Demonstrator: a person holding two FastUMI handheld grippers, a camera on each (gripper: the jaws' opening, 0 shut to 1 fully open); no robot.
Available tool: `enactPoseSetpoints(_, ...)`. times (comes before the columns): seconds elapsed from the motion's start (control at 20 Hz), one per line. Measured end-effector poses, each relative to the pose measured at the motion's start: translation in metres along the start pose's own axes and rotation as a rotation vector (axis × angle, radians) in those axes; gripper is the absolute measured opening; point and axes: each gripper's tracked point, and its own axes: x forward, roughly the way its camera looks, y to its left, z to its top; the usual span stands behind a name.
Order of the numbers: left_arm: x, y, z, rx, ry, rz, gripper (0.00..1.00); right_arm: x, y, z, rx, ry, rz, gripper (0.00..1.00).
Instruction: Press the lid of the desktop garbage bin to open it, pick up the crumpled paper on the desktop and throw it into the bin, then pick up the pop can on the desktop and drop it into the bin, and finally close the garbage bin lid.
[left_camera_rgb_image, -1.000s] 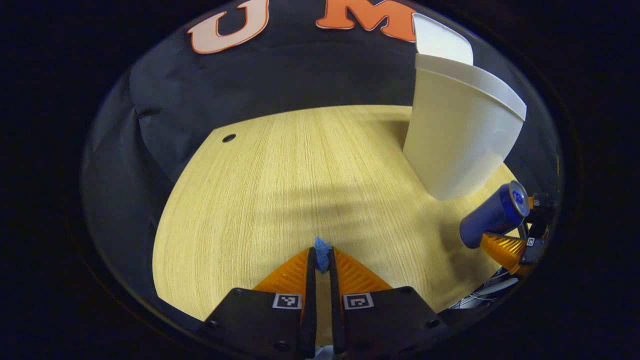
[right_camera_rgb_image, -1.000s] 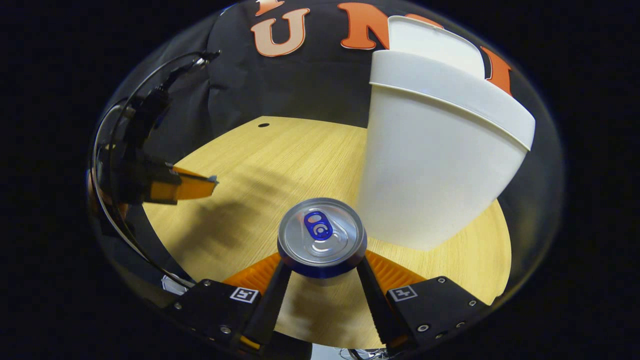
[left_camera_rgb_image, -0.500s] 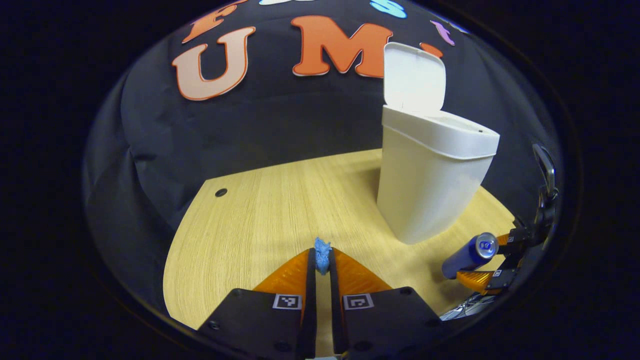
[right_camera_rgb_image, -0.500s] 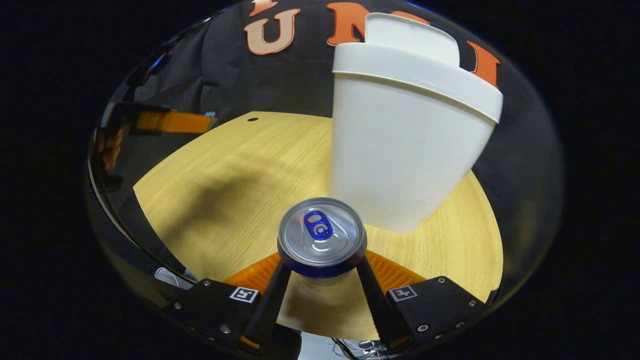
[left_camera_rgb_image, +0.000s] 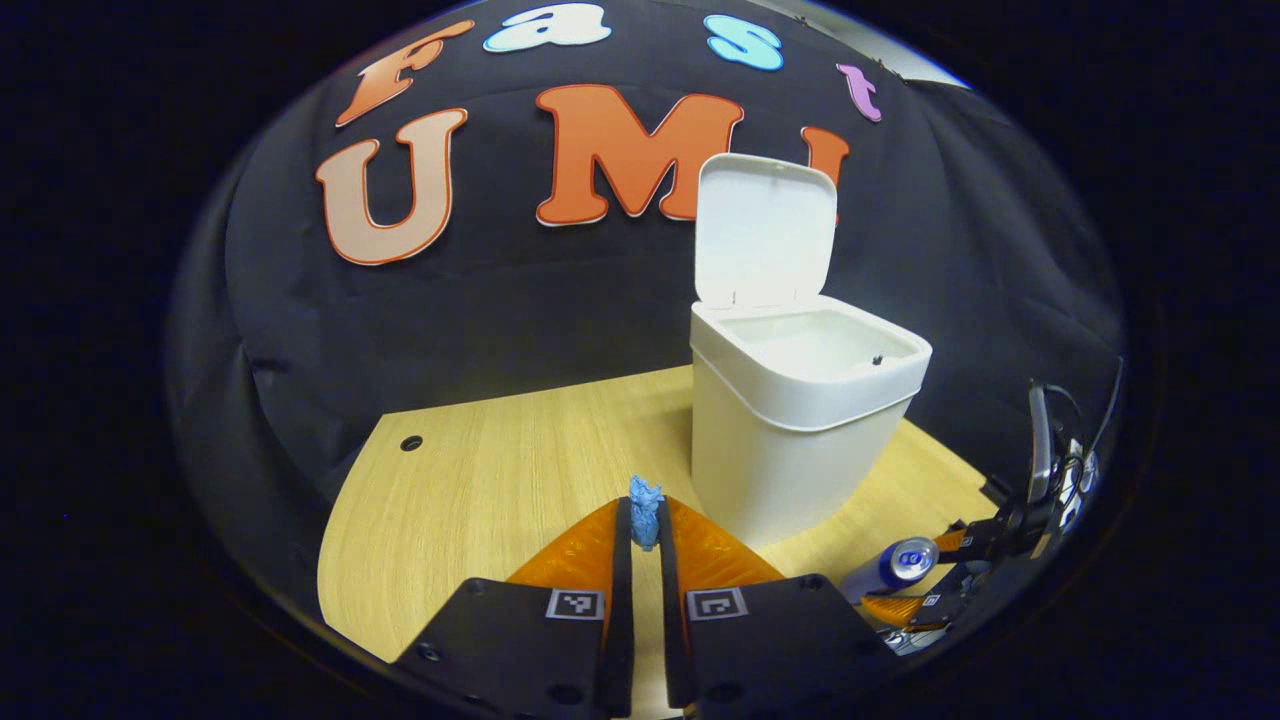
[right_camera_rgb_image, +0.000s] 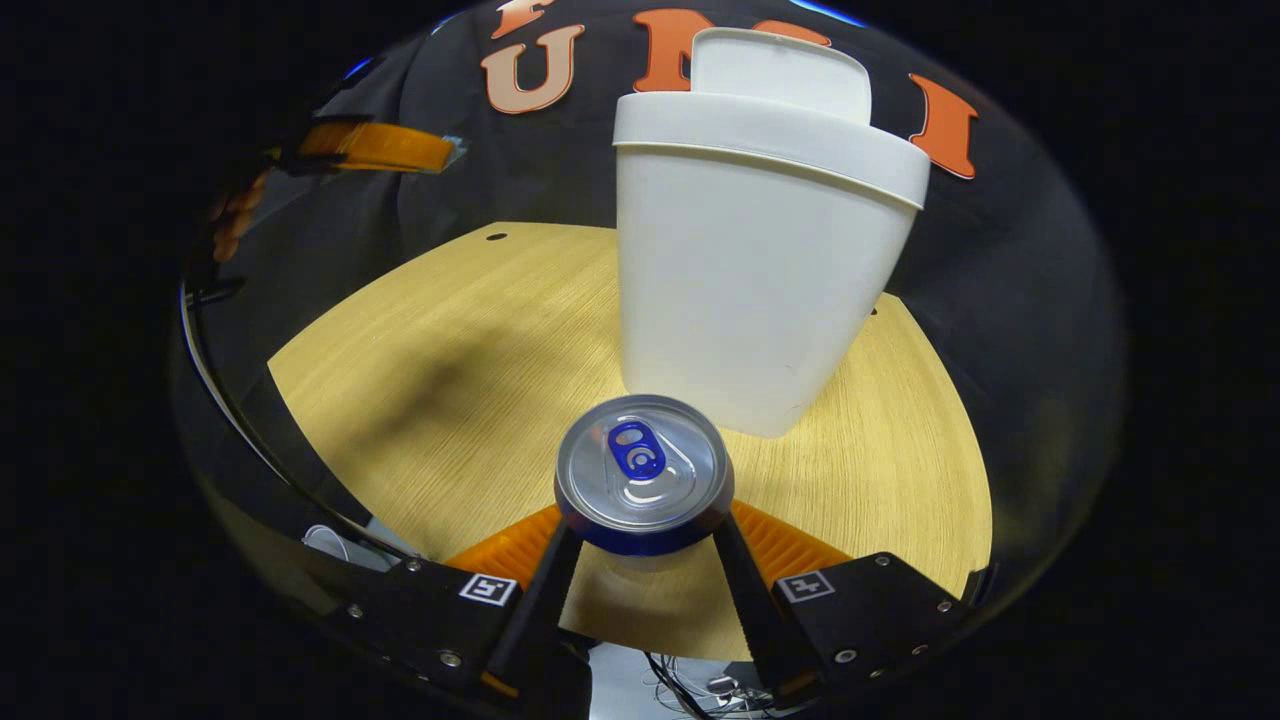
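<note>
While the left tool (left_camera_rgb_image: 645, 520) pinches the blue crumpled paper (left_camera_rgb_image: 645, 508), the open garbage bin (left_camera_rgb_image: 800, 440) stands ahead to its right, mouth upward. The right tool (right_camera_rgb_image: 640, 545) grips the pop can (right_camera_rgb_image: 643, 475) lower down, before the bin's front wall.

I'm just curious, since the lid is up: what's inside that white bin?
In the left gripper view, the bin stands open with its lid upright. Only the pale upper inside walls show, with nothing on them. The bottom is hidden behind the front rim, so its contents cannot be told.
</note>
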Motion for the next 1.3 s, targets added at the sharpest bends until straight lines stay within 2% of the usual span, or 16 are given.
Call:
enactPoseSetpoints(0.05,0.000,-0.007,0.007,-0.009,-0.011,-0.005,0.16,-0.007,-0.005,-0.003,-0.003,-0.001,0.000,0.79)
enactPoseSetpoints(0.1,0.002,-0.012,0.014,-0.012,-0.021,-0.010,0.12,-0.013,-0.010,-0.006,-0.006,0.003,0.000,0.79)
enactPoseSetpoints(0.15,0.001,-0.016,0.021,-0.008,-0.031,-0.013,0.16,-0.016,-0.012,-0.007,-0.005,0.001,0.002,0.79)
enactPoseSetpoints(0.35,0.004,-0.033,0.047,-0.003,-0.072,-0.062,0.16,-0.023,-0.016,0.003,0.002,-0.006,0.002,0.79)
enactPoseSetpoints(0.75,0.027,-0.047,0.092,0.050,-0.161,-0.159,0.16,-0.009,-0.005,0.006,0.031,0.024,-0.069,0.79)
enactPoseSetpoints(1.05,0.052,-0.070,0.104,0.061,-0.195,-0.245,0.16,-0.001,-0.018,0.013,0.087,0.041,-0.125,0.79)
enactPoseSetpoints(1.1,0.057,-0.074,0.104,0.063,-0.196,-0.257,0.19,0.001,-0.021,0.014,0.097,0.045,-0.134,0.79)
enactPoseSetpoints(1.15,0.057,-0.080,0.104,0.064,-0.198,-0.277,0.16,0.001,-0.023,0.014,0.107,0.047,-0.137,0.79)
enactPoseSetpoints(1.3,0.063,-0.090,0.103,0.090,-0.217,-0.314,0.16,0.003,-0.024,0.016,0.127,0.054,-0.151,0.79)
